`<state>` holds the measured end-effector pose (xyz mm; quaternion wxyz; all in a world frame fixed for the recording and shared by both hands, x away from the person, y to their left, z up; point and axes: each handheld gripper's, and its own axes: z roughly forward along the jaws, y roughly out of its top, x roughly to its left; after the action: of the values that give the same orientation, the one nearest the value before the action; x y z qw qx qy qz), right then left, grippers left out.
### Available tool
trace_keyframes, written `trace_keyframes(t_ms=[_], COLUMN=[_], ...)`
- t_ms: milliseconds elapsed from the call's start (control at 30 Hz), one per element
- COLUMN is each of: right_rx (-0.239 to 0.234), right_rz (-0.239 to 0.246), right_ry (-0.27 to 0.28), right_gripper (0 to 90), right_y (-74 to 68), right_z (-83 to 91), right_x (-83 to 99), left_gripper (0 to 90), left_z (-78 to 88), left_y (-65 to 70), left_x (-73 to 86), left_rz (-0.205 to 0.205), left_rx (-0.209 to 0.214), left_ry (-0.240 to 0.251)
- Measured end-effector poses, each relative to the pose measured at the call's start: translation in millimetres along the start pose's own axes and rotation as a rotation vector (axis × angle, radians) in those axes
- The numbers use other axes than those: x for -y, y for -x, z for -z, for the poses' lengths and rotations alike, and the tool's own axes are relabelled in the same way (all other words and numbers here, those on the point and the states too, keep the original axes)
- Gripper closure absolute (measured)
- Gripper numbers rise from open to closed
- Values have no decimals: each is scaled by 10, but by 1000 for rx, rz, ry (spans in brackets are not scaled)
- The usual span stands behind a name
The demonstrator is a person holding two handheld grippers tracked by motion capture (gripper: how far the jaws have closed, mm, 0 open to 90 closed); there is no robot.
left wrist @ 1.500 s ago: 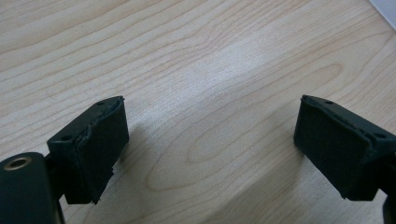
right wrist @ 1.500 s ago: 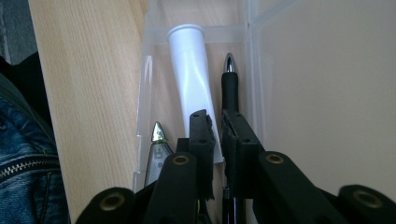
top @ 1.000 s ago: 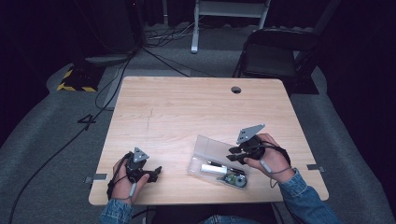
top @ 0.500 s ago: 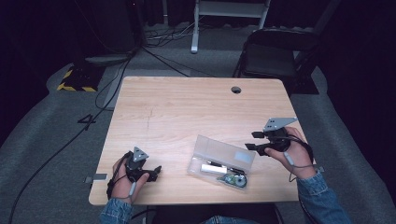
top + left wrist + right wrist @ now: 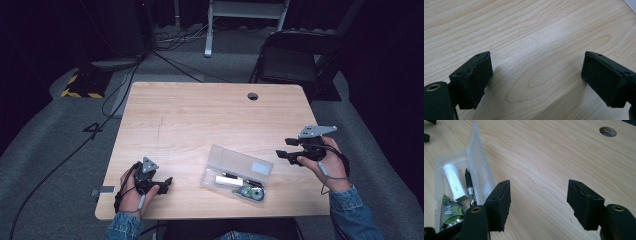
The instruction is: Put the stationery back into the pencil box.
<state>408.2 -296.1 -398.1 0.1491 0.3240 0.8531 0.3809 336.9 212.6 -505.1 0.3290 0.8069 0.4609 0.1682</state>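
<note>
A clear plastic case (image 5: 236,172) lies open near the table's front edge, its lid (image 5: 479,162) standing up. Inside lie a white tube (image 5: 454,182), a black pen (image 5: 469,187) and a green packet (image 5: 450,213). My right gripper (image 5: 284,148) hovers to the right of the case, open, with nothing between its jaws (image 5: 537,202). At the front left corner my left gripper (image 5: 165,184) rests low over the bare wood, open and empty (image 5: 536,75).
The wooden table (image 5: 200,120) has a round cable hole (image 5: 253,96) near its far edge. A black chair (image 5: 295,60) stands behind the table on the right. Cables (image 5: 115,105) run over the grey floor on the left.
My right gripper has drawn back to the right, away from the case, which now stays alone with its lid up. The left gripper has not moved.
</note>
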Motion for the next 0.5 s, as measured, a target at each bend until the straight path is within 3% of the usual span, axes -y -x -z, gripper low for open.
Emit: trace_keyframes(t_ms=[500], right_rx=[46], right_rz=[-41], right_ry=[-29], right_gripper=[355], right_y=[208], right_z=[-103], right_x=[343], left_gripper=[104], left_z=[0], left_y=[-9], left_x=[-1], left_rz=[-5], left_rx=[-7], left_ry=[1])
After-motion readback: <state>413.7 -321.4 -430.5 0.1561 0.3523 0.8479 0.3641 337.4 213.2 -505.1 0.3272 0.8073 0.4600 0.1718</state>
